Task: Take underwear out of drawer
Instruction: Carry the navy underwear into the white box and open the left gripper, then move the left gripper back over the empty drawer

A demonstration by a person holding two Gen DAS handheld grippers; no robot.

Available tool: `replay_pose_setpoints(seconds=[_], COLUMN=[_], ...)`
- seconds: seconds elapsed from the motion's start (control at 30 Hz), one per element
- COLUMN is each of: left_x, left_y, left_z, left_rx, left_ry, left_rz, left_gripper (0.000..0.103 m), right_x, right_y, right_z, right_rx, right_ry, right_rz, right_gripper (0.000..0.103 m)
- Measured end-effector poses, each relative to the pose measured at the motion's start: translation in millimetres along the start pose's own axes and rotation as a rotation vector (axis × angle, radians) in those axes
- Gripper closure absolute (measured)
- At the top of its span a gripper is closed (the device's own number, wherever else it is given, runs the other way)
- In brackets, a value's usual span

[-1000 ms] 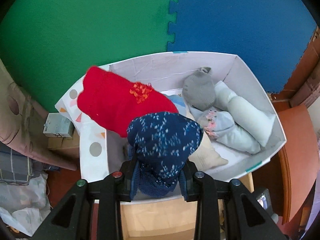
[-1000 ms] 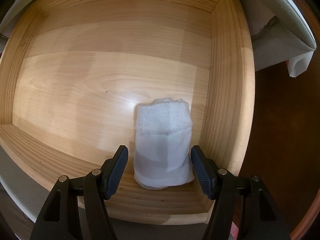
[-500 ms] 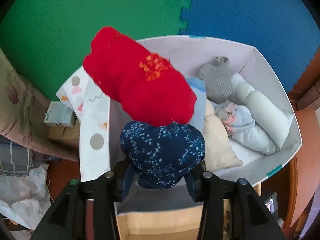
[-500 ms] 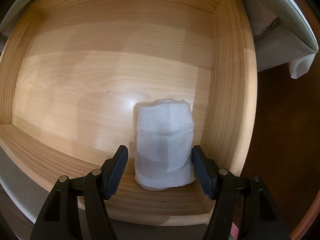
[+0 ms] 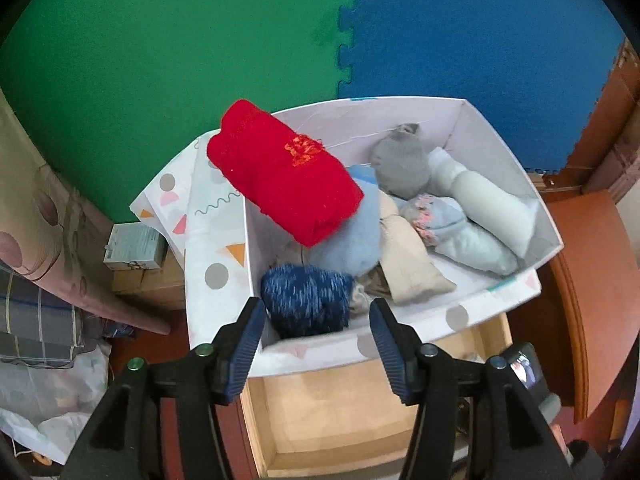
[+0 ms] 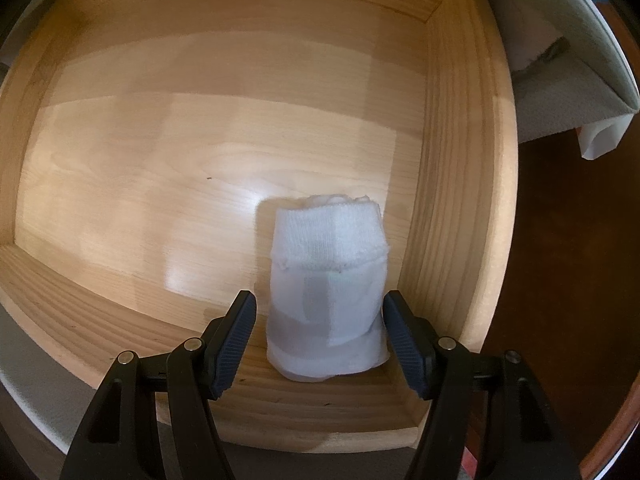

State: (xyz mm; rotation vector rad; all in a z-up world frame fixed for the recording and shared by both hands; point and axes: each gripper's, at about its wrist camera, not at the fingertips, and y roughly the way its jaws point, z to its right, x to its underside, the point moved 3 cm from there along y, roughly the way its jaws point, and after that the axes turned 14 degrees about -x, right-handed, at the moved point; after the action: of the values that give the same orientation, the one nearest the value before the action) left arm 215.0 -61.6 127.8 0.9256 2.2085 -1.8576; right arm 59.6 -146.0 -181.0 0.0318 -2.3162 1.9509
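Note:
My left gripper (image 5: 318,344) hovers over the near end of a white patterned box (image 5: 216,276), and its jaws are opening. A navy speckled roll (image 5: 306,300) lies blurred in the box just beyond the fingertips, free of both pads. A red roll (image 5: 284,176) rests on the pile at the box's left wall. In the right wrist view, a white rolled underwear (image 6: 326,300) stands in the front right corner of the wooden drawer (image 6: 160,160). My right gripper (image 6: 320,340) points down and straddles it, open, with a pad on each side.
The box also holds grey (image 5: 400,160), pale green (image 5: 488,196), light blue (image 5: 468,236) and beige (image 5: 408,264) rolls. Green (image 5: 160,60) and blue (image 5: 480,40) foam mats lie behind. A small carton (image 5: 134,248) sits at the left, and a wooden drawer (image 5: 360,412) shows below the box.
My left gripper opened and let go of the navy roll, which dropped into the box as the gripper drew back. The right gripper and white roll stayed put.

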Motion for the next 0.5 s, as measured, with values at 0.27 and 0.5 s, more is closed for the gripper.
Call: replay_pose_setpoints(seconds=[0.27,0.5], left_x=[38,93], left_y=[-23,-17], left_z=[-1,-4], left_rx=[0.000,-0.080], left_ry=[0.018,0.008], left_rz=[0.021,0.050], left_gripper=[0.047,0.047], right_x=[-6,-5], right_y=[5,7], right_z=[-9,-9], right_rx=[0.044,0.052], right_ry=[-0.017,-0.025], right_rz=[-0.031,-0.036], right_gripper=[0.041,0.049])
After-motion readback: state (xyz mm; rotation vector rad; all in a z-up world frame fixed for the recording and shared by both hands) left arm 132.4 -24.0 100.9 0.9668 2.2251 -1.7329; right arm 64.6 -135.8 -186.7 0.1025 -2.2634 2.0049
